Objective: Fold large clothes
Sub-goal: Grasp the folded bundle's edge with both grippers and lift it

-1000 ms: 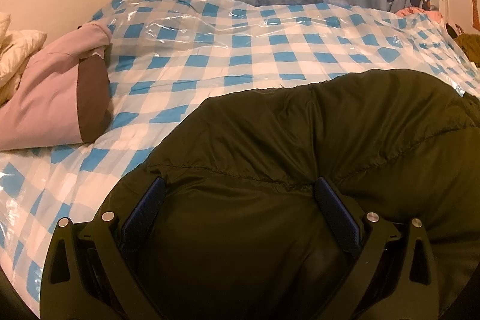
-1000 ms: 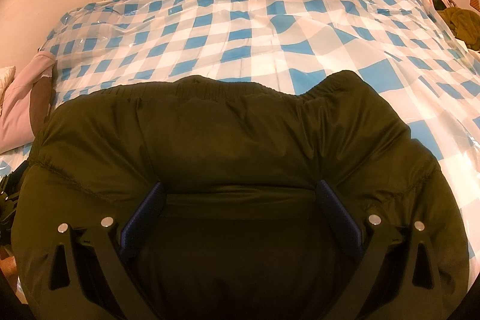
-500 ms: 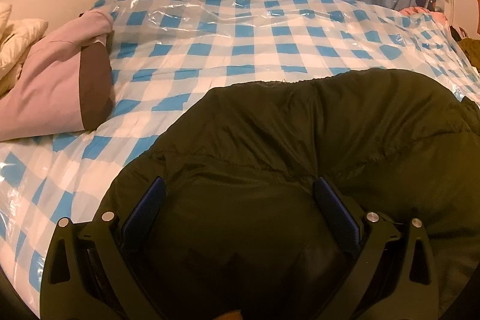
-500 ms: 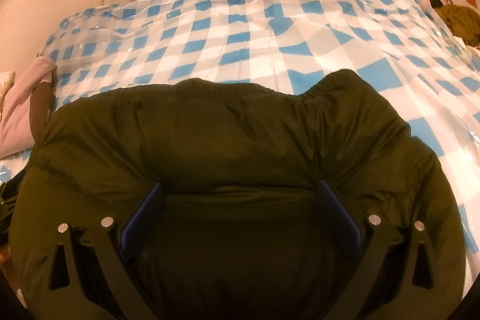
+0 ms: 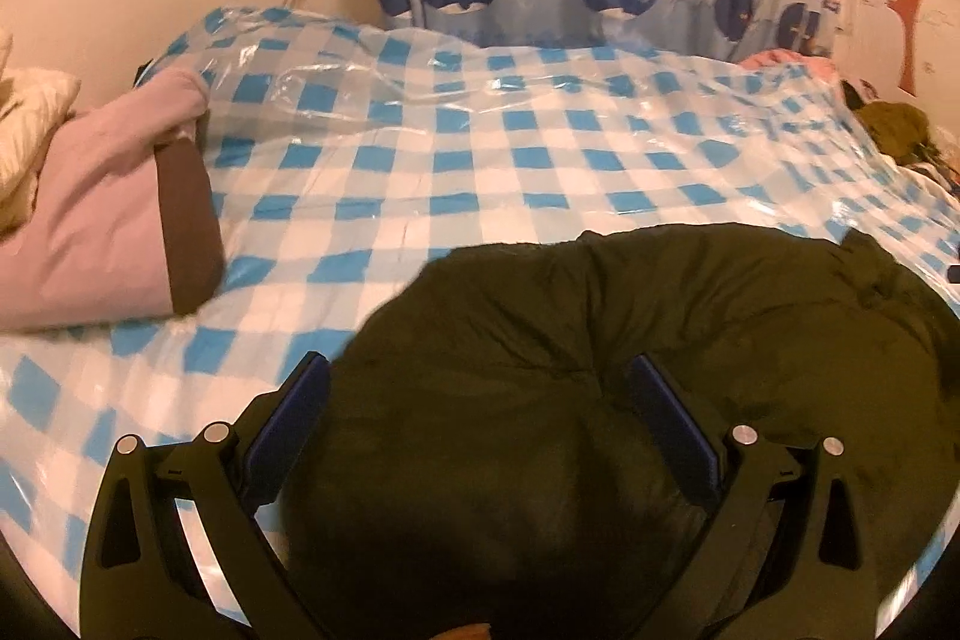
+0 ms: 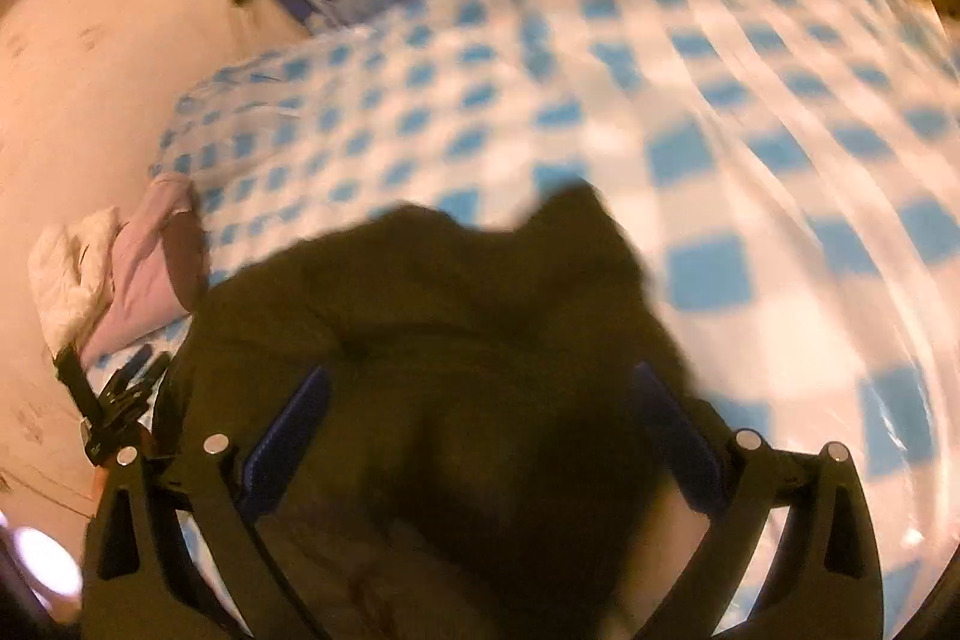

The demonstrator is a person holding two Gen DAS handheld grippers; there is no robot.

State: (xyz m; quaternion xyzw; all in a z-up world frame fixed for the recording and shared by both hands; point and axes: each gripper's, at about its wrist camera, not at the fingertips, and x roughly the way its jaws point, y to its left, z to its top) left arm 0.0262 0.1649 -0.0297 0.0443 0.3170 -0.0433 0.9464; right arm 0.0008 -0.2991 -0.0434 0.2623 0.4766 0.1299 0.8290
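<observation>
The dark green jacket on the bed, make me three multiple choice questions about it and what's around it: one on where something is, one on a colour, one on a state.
1. Where is the pink pillow relative to the dark green jacket in the left wrist view?
A. left of it
B. on top of it
C. right of it

2. What colours is the checked bed cover?
A. red and black
B. blue and white
C. plain grey

3. How do the left gripper jaws stand?
A. clamped on the pillow
B. shut tight
C. spread wide over the jacket

Answers: 1 A, the pillow lies at the left edge; 2 B, blue squares on white; 3 C, a wide gap shows between them.
</observation>
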